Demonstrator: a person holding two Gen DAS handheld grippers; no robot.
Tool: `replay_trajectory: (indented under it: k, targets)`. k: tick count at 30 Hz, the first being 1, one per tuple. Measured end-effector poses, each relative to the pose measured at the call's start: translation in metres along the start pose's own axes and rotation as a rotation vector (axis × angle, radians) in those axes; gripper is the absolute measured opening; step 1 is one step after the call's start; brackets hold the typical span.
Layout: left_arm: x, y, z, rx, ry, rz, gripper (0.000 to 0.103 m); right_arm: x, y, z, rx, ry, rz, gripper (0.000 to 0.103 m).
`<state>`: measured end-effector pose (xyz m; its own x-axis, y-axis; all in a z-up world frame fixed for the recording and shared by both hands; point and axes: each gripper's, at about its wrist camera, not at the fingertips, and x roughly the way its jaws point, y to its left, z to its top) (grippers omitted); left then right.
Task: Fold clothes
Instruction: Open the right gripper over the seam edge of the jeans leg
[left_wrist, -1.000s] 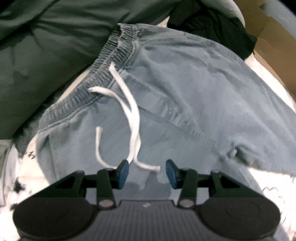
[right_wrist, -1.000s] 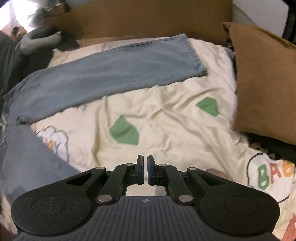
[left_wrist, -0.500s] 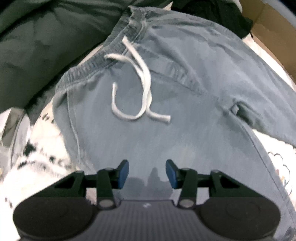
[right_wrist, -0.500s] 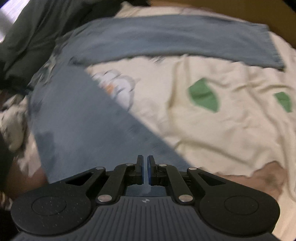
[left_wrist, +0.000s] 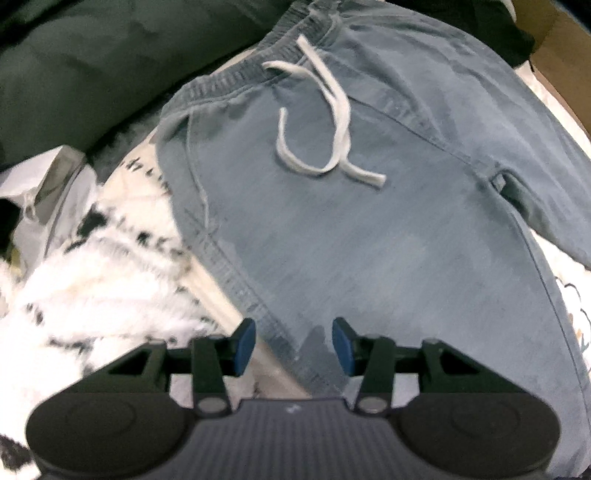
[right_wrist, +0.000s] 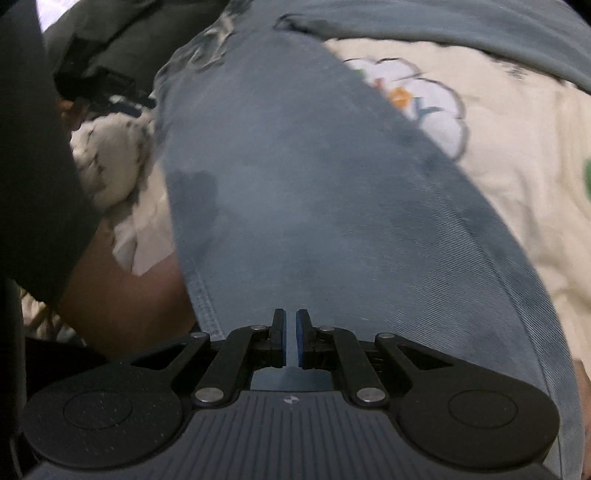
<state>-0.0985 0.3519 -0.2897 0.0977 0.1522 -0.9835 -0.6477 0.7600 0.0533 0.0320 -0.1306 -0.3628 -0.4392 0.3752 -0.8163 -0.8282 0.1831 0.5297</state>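
1. We saw the trousers (left_wrist: 369, 229) lying spread on the sheet (right_wrist: 517, 155), blue-grey, waistband toward the far side in the left wrist view.
2. A white drawstring (left_wrist: 332, 122) lay loose across the front, below the waistband, its ends crossed.
3. Our left gripper (left_wrist: 293, 347) was released, its blue pads wide apart, above the outer side seam of one leg. We could not tell whether the pads touched the cloth.
4. Left of that seam lay a white fuzzy blanket (left_wrist: 92, 280) with black flecks, and beyond it a dark green cover (left_wrist: 92, 66).
5. Our right gripper (right_wrist: 290, 343) was clenched, its pads nearly meeting with a thin slit between them and nothing visibly caught there. It sat low over the same leg; blue cloth showed under the fingers.
6. In the right wrist view the other leg (right_wrist: 461, 33) ran across the top, well apart from the near one, with a printed cloud (right_wrist: 424, 99) on the sheet between them.
7. A bare forearm (right_wrist: 125, 295) and a dark sleeve (right_wrist: 33, 166) showed at the left of that view, beside the leg's hemmed edge.
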Motion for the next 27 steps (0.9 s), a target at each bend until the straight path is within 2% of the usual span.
replay_trajectory:
  k: [1,3,7,9,17,27]
  targets:
    - [-0.001,0.002,-0.002,-0.004,0.003,0.003,0.049,0.003,0.002,0.001,-0.007,0.008,0.008,0.01]
    - [-0.001,0.005,-0.006,-0.012,0.009,0.008,0.049,0.008,0.006,0.004,-0.035,0.025,0.011,0.029]
    - [-0.003,0.009,-0.009,-0.021,0.014,0.017,0.05,0.011,0.014,0.007,-0.085,0.039,0.028,0.033]
    - [-0.005,0.01,-0.009,-0.024,0.015,0.023,0.05,0.013,0.02,0.006,-0.122,0.052,0.02,0.042]
    - [-0.015,0.012,-0.008,-0.018,0.011,0.052,0.052,0.03,0.043,-0.001,-0.257,0.123,0.03,0.065]
    - [-0.017,0.014,-0.01,0.003,0.013,0.081,0.054,0.044,0.053,-0.014,-0.363,0.16,-0.029,0.066]
